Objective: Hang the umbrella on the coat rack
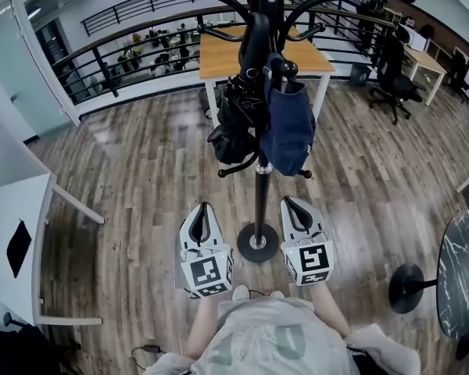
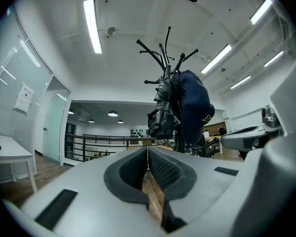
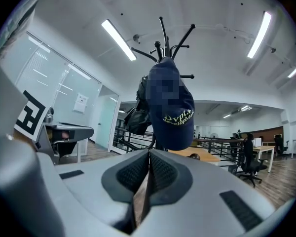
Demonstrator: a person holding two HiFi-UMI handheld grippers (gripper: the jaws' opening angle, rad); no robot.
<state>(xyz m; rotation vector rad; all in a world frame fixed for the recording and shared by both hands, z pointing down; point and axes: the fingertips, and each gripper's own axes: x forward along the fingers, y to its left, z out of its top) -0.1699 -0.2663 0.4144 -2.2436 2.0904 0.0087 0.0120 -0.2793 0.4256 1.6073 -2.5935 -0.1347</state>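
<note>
A black coat rack (image 1: 260,186) stands on a round base right in front of me. A folded black umbrella (image 1: 236,119) hangs from its hooks, with a navy cap (image 1: 291,127) beside it on the right. My left gripper (image 1: 204,207) is low, left of the pole, its jaws shut with nothing between them. My right gripper (image 1: 288,201) is right of the pole, also shut and empty. The left gripper view has the umbrella (image 2: 163,115) and cap (image 2: 195,107) ahead of the closed left gripper (image 2: 148,159). The right gripper view has the cap (image 3: 170,112) above the closed right gripper (image 3: 148,157).
A wooden table (image 1: 219,57) and a black railing (image 1: 102,53) lie behind the rack. A white desk (image 1: 16,209) is at the left. An office chair (image 1: 395,80) stands at the far right, and a dark round table (image 1: 461,272) at the near right.
</note>
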